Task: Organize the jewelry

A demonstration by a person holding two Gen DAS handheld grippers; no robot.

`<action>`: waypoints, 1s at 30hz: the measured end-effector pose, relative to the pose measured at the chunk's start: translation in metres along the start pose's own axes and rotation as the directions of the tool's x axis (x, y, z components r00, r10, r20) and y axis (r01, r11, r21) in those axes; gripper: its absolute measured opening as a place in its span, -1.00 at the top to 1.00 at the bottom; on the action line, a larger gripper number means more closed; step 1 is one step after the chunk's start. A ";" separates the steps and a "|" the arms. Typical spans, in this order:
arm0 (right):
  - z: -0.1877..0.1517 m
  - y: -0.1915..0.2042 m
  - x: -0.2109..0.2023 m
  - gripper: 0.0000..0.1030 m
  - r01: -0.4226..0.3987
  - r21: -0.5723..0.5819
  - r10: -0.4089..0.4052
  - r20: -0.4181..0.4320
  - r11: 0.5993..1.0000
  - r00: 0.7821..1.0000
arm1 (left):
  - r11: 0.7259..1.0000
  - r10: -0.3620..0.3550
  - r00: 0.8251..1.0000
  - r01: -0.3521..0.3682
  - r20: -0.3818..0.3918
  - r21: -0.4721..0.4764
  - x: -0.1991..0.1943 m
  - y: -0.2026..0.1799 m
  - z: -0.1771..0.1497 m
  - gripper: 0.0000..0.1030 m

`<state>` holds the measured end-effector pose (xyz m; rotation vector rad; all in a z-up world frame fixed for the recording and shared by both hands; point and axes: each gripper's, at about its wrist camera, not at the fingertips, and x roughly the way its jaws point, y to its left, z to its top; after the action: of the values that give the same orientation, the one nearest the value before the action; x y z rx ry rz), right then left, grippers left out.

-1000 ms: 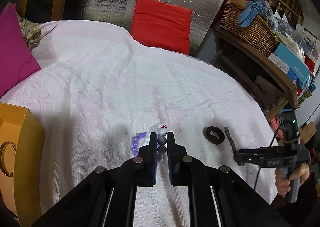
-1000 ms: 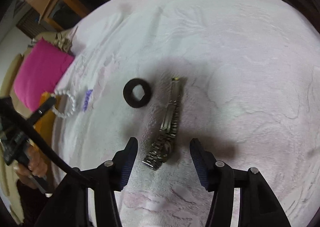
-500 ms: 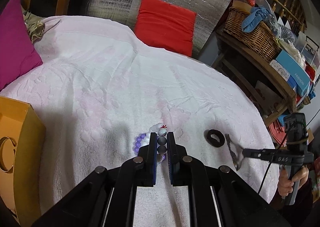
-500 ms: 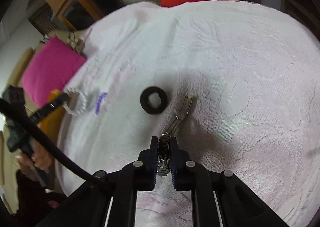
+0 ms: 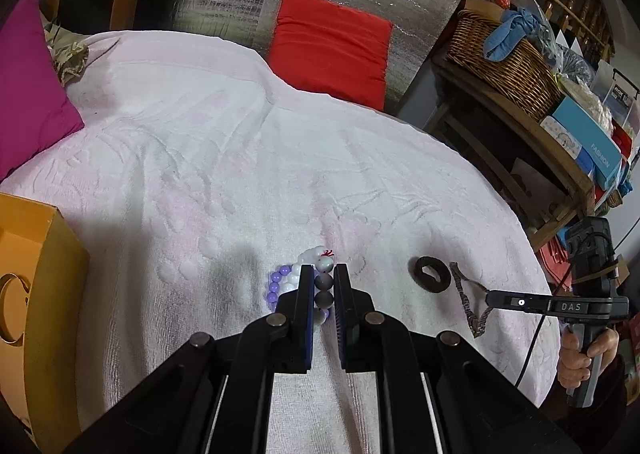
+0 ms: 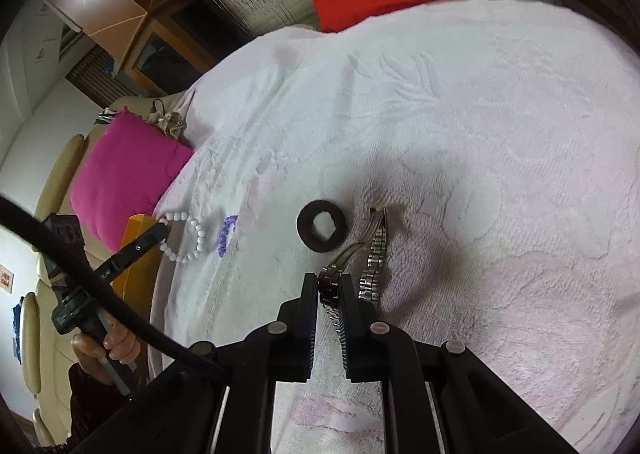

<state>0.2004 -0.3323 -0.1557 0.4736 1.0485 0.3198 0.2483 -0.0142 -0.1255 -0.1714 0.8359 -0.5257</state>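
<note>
Right gripper [image 6: 329,296] pinches watch [image 6: 374,254] band — lifted, dangling ahead.

Two bead bracelets [image 6: 185,233], one watch [image 6: 370,254], one black ring [image 6: 321,226].

- Left hand-held gripper [image 5: 323,286]: jaws nearly closed, clamped on bead bracelet [image 5: 320,274].
- Right hand-held gripper [image 6: 329,294]: jaws clamped on metal watch band [image 6: 368,254], lifted.
</note>
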 end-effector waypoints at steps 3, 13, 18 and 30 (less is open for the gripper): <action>-0.001 -0.007 0.007 0.78 -0.003 0.026 0.004 -0.023 1.000 1.000 | 1.000 0.004 1.000 -0.004 0.000 0.002 0.000 0.000 0.000 0.81; 0.000 -0.010 0.027 0.75 -0.034 0.083 0.039 -0.062 0.996 0.997 | 1.000 0.006 1.000 -0.006 -0.005 -0.003 0.002 0.000 0.000 0.81; -0.001 -0.014 0.035 0.73 -0.050 0.103 0.058 -0.074 0.993 0.996 | 1.000 0.004 1.000 -0.004 -0.004 -0.005 0.002 0.000 0.000 0.81; 0.005 -0.001 0.016 0.79 -0.153 0.092 0.150 0.044 0.984 0.988 | 1.000 0.000 1.000 0.000 -0.005 -0.015 0.002 0.000 0.000 0.81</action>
<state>0.2120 -0.3265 -0.1663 0.6450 0.9971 0.3955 0.2496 -0.0147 -0.1269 -0.1837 0.8447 -0.5203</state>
